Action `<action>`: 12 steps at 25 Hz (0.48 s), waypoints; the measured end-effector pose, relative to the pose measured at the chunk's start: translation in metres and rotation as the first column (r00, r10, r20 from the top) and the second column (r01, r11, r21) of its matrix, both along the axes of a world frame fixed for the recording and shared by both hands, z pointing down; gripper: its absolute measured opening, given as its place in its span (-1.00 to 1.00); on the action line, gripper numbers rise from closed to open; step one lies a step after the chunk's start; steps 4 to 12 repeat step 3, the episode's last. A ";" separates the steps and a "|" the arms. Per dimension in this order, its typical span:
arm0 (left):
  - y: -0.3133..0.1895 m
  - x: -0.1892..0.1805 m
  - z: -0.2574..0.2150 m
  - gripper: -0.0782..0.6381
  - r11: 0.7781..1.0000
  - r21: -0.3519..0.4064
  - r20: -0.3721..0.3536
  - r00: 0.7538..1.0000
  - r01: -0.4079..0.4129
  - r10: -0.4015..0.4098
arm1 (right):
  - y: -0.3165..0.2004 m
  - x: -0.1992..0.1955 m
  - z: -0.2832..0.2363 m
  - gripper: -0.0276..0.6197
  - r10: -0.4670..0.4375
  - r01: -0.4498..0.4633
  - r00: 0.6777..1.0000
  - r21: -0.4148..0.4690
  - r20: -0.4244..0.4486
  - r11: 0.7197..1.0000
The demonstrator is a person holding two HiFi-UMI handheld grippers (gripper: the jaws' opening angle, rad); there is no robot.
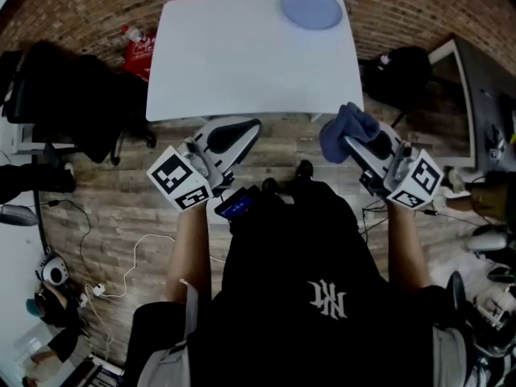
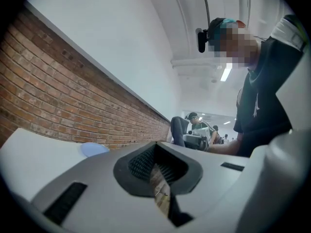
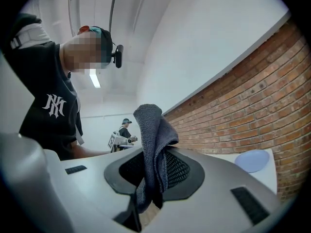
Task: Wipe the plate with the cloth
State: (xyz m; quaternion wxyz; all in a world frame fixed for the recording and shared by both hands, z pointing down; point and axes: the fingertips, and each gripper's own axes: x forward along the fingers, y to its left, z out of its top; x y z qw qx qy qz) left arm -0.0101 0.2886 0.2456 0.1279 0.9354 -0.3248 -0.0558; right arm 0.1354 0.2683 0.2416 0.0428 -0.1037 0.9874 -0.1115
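A round pale-blue plate (image 1: 310, 8) lies at the far right corner of the white table (image 1: 242, 63); it also shows small in the left gripper view as the plate (image 2: 95, 149) and in the right gripper view as the plate (image 3: 251, 160). My right gripper (image 1: 356, 145) is shut on a grey-blue cloth (image 1: 345, 129), which bunches up above the right gripper (image 3: 150, 181) as a folded cloth (image 3: 154, 140). My left gripper (image 1: 246, 129) is shut with nothing in it, its pads meeting in the left gripper (image 2: 156, 171). Both grippers hang short of the table's near edge, far from the plate.
A red bag (image 1: 137, 51) lies on the wood floor left of the table. A black chair with dark clothing (image 1: 68, 95) stands at the left, a black bag (image 1: 403, 75) and a desk edge (image 1: 476, 95) at the right. White cables (image 1: 121, 272) trail on the floor.
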 end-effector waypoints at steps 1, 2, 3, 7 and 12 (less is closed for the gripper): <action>0.002 -0.006 0.003 -0.78 1.000 -0.001 0.007 1.000 0.002 -0.002 | 0.003 -0.007 0.000 -0.63 -0.001 0.001 1.000 0.006 -0.002 1.000; 0.004 -0.013 0.007 -0.78 1.000 -0.004 0.013 1.000 0.005 -0.005 | 0.007 -0.014 0.001 -0.63 -0.003 0.003 1.000 0.009 -0.006 1.000; 0.006 -0.019 0.011 -0.78 1.000 -0.007 0.019 1.000 0.008 -0.008 | 0.010 -0.022 0.002 -0.63 -0.004 0.004 1.000 0.012 -0.010 1.000; 0.006 -0.019 0.011 -0.78 1.000 -0.007 0.019 1.000 0.008 -0.008 | 0.010 -0.022 0.002 -0.63 -0.004 0.004 1.000 0.012 -0.010 1.000; 0.006 -0.019 0.011 -0.78 1.000 -0.007 0.019 1.000 0.008 -0.008 | 0.010 -0.022 0.002 -0.63 -0.004 0.004 1.000 0.012 -0.010 1.000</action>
